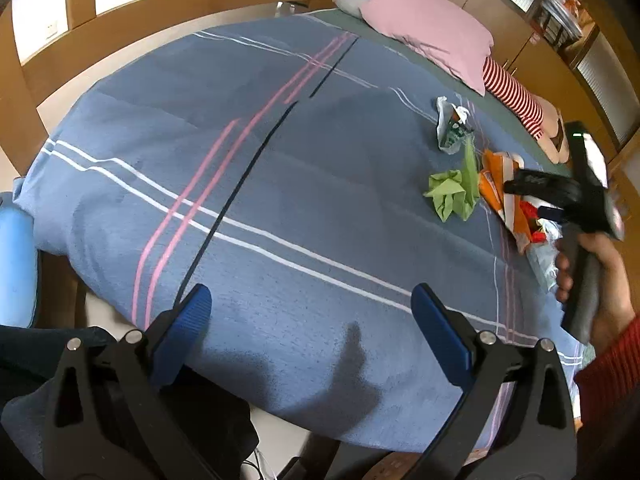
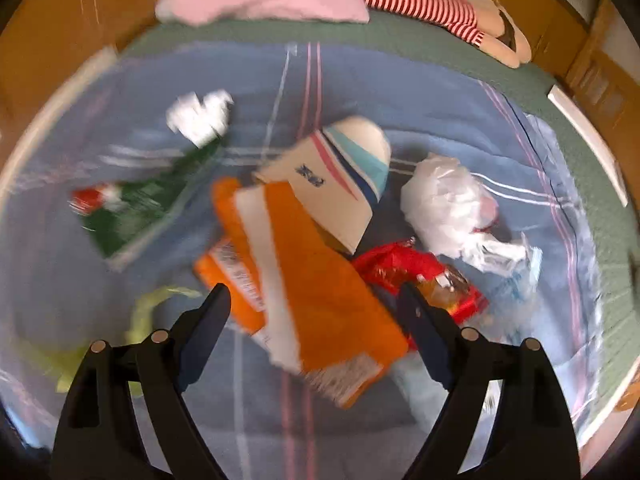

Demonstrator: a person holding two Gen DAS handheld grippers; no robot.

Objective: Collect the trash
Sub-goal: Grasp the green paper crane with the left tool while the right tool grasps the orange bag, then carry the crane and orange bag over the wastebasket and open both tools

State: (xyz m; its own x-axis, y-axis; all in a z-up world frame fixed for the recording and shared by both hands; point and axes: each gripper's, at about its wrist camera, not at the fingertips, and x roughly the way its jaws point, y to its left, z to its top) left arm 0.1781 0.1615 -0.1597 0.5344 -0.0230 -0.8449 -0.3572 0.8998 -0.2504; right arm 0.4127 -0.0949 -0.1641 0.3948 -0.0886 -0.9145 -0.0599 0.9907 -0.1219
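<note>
Trash lies in a loose pile on the blue striped bedspread. The right wrist view is blurred. It shows an orange wrapper, a white paper cup on its side, a green packet, crumpled white tissue, a white plastic bag, a red wrapper and a light green wrapper. My right gripper hangs open just above the orange wrapper, and its pads do not press on it. My left gripper stands open over bare bedspread, well left of the pile.
A pink pillow and a red-and-white striped plush toy lie at the head of the bed. A wooden bed frame and wooden cabinets surround it. A hand in a red sleeve holds the right gripper.
</note>
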